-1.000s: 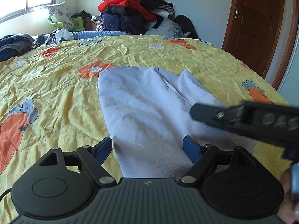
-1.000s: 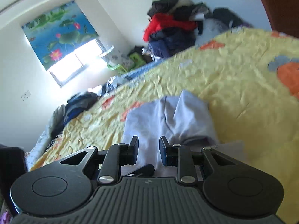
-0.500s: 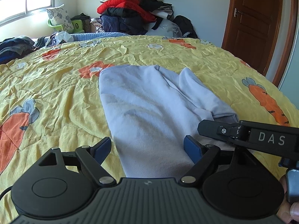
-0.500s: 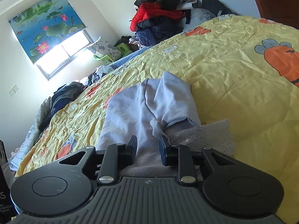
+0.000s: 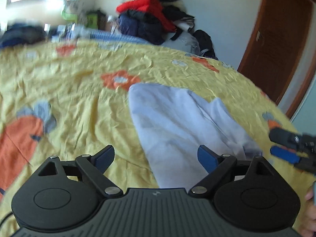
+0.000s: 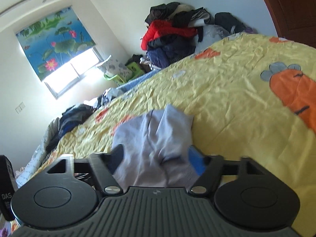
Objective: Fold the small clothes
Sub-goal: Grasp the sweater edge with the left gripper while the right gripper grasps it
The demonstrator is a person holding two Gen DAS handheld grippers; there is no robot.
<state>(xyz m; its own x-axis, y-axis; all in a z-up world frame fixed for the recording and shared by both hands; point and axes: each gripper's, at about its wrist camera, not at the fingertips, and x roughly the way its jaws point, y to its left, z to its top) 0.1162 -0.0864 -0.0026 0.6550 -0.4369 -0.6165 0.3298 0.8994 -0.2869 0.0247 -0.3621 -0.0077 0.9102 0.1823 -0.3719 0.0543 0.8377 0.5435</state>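
The garment (image 5: pixel 183 130), a pale lilac piece, lies flat on the yellow quilt (image 5: pixel 79 106), just this side of the quilt's orange flower (image 5: pixel 120 80), its near end reaching under both grippers. One side is already folded inward along its length, so a long flap lies over the body with a seam running down it; in the right wrist view that flap shows as a raised ridge.

The right gripper (image 6: pixel 156 158) hangs over the garment's near end with its jaws opening; cloth lies between them, but the pads do not seem to press on it. This looks like the letting-go after a fold is laid down. The left gripper (image 5: pixel 156 156) is also spreading wide, nothing pinched, with the garment's left edge between its fingers.

The lengthwise fold looks done, in my judgement. The next move probably calls for both grippers to pinch the near end at its corners and carry it toward the flower, halving the garment.
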